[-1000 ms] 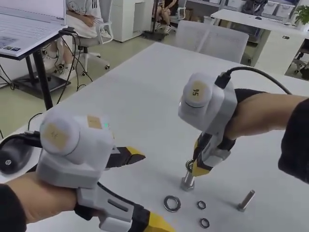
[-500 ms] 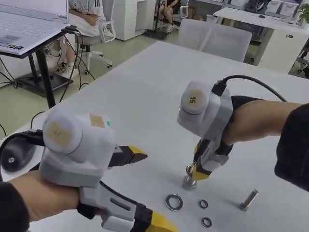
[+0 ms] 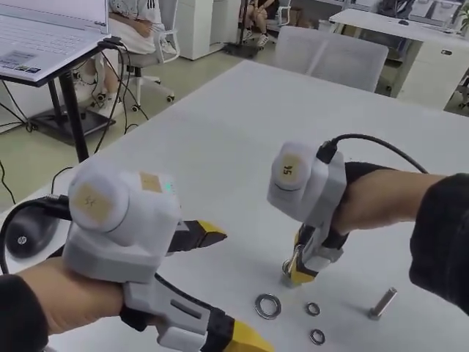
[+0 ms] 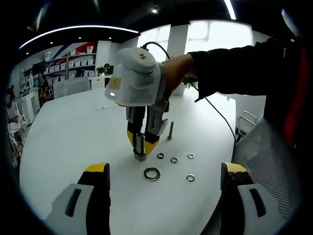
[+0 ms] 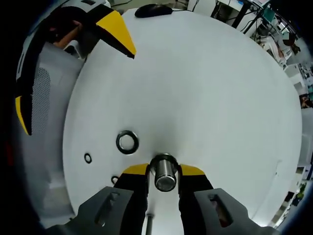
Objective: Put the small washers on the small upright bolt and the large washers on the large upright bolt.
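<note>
The large bolt (image 5: pixel 165 177) stands upright on the white table (image 3: pixel 220 132), and my right gripper (image 3: pixel 297 273) is shut on it from above, yellow tips close to the tabletop. In the left gripper view the same bolt (image 4: pixel 140 148) stands between those jaws. A large washer (image 3: pixel 268 306) lies flat just in front of it, with two small washers (image 3: pixel 313 309) (image 3: pixel 317 336) to its right. The small bolt (image 3: pixel 383 302) lies on its side further right. My left gripper (image 3: pixel 231 287) hovers open at the lower left, nothing between its fingers.
A black mouse (image 3: pixel 26 236) sits at the table's left edge. A laptop (image 3: pixel 44 29) rests on a side desk to the left. A white chair (image 3: pixel 330 55) stands at the far side of the table. The left gripper view shows several small washers (image 4: pixel 174 159).
My right gripper has sunk lower over the large bolt, its tips now near the table. The bolt and washers have stayed put; the head camera shifted slightly.
</note>
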